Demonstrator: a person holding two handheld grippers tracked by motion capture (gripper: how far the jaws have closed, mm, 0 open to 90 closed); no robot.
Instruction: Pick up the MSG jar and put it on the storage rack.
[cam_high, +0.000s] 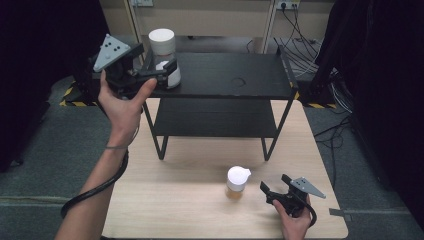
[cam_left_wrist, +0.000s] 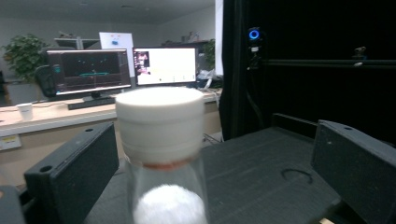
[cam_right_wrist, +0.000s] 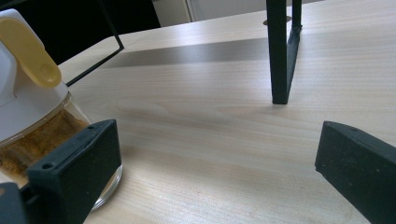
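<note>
Item: white-capped jar (cam_high: 165, 60), standing upright at the left end of the black shelf's top (cam_high: 225, 75).

Left gripper (cam_high: 160, 70): jaws standing apart, one on either side of the jar. In the left gripper view the jar (cam_left_wrist: 161, 140) is sitting between the fingers (cam_left_wrist: 74, 172), nearer the one at that view's left, with gaps on both sides; no clamp.

Right gripper (cam_high: 276, 186): resting low on the wooden table (cam_high: 175, 200), fingers (cam_right_wrist: 70, 172) spread, gripping nothing. The spice jar (cam_high: 237, 181) is standing just beside one finger, outside the gap.

Handling note: likely a grasp or release at the shelf. Centring the jar between the fingers, below its cap, and keeping the jaws level should be preventing a tip.
</note>
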